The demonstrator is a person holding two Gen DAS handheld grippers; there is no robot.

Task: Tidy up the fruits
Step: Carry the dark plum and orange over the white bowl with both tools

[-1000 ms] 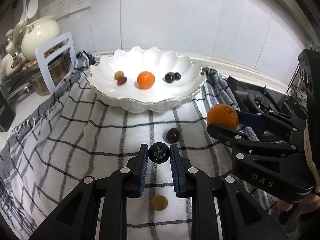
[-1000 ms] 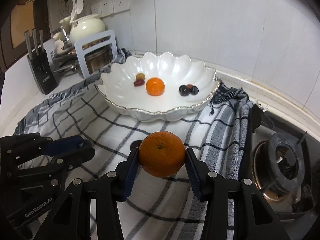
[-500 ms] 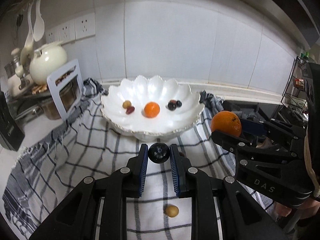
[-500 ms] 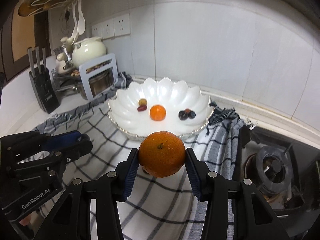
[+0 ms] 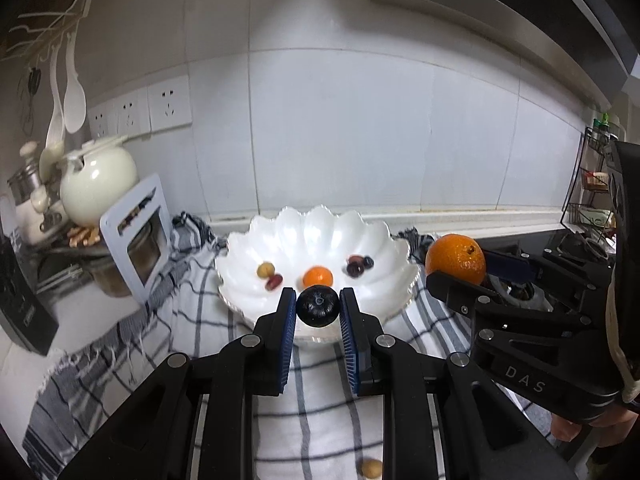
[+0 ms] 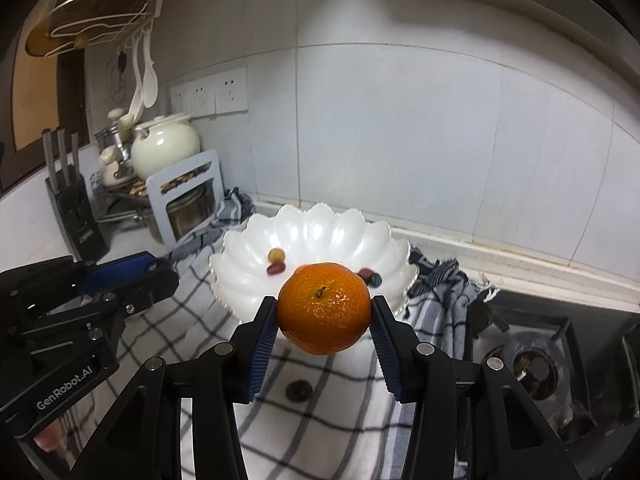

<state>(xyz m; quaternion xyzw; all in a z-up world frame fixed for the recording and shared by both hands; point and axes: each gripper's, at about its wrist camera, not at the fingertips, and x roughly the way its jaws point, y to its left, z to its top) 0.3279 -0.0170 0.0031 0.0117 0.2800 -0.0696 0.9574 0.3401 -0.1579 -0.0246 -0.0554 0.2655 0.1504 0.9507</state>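
One dark grape [image 6: 299, 390] shows only from the right wrist.

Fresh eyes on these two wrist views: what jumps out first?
The bright orange clamped in the right gripper, filling the centre of that gripper's view in front of the bowl. Next, the dark round fruit pinched in the left gripper, also held in the air. Behind both sits the scalloped white bowl on the checked cloth, already holding a small orange and a few small fruits.
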